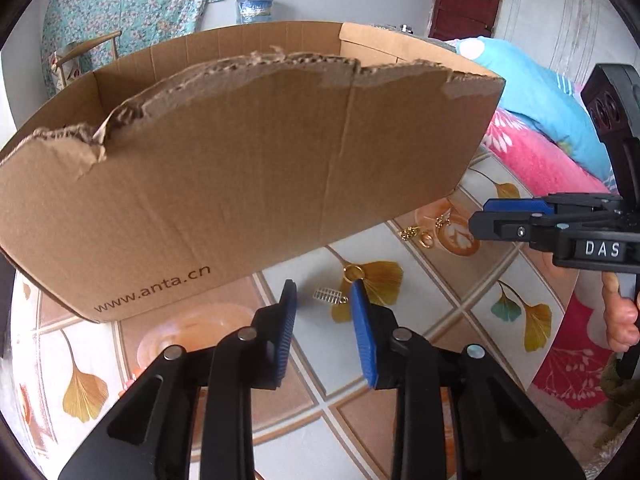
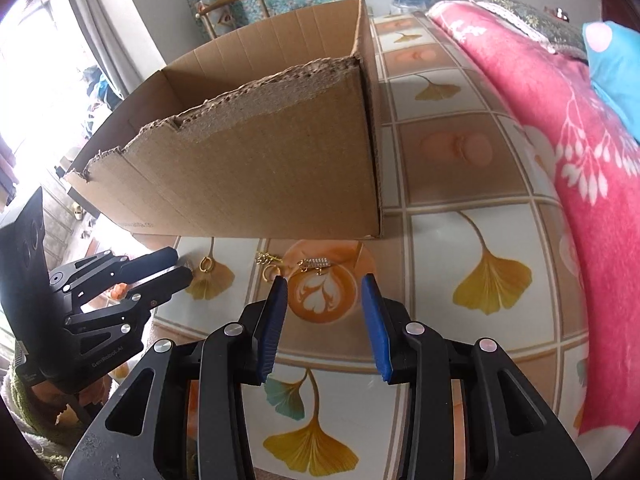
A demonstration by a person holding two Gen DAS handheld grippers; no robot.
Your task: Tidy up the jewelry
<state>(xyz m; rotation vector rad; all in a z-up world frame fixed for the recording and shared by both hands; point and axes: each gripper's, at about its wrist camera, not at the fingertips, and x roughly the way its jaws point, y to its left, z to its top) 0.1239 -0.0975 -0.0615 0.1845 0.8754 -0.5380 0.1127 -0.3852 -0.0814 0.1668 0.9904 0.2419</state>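
Note:
A torn cardboard box (image 1: 224,168) stands on the patterned table; it also shows in the right wrist view (image 2: 256,168). In front of it lie small jewelry pieces. In the left wrist view a silver rhinestone earring (image 1: 329,295) and a gold ring (image 1: 352,272) lie just ahead of my open left gripper (image 1: 324,304); gold pieces (image 1: 418,236) lie farther right. In the right wrist view a rhinestone earring (image 2: 316,264), a gold chain piece (image 2: 266,259) and a gold hoop (image 2: 269,274) lie just ahead of my open right gripper (image 2: 325,294). Both grippers are empty.
The table (image 2: 460,184) has a tiled ginkgo-leaf cover. Pink and blue blankets (image 2: 580,128) lie piled along its right side. A chair (image 2: 232,4) and a water jug (image 1: 254,8) stand behind the box. The other gripper shows at each view's side (image 1: 480,220) (image 2: 180,268).

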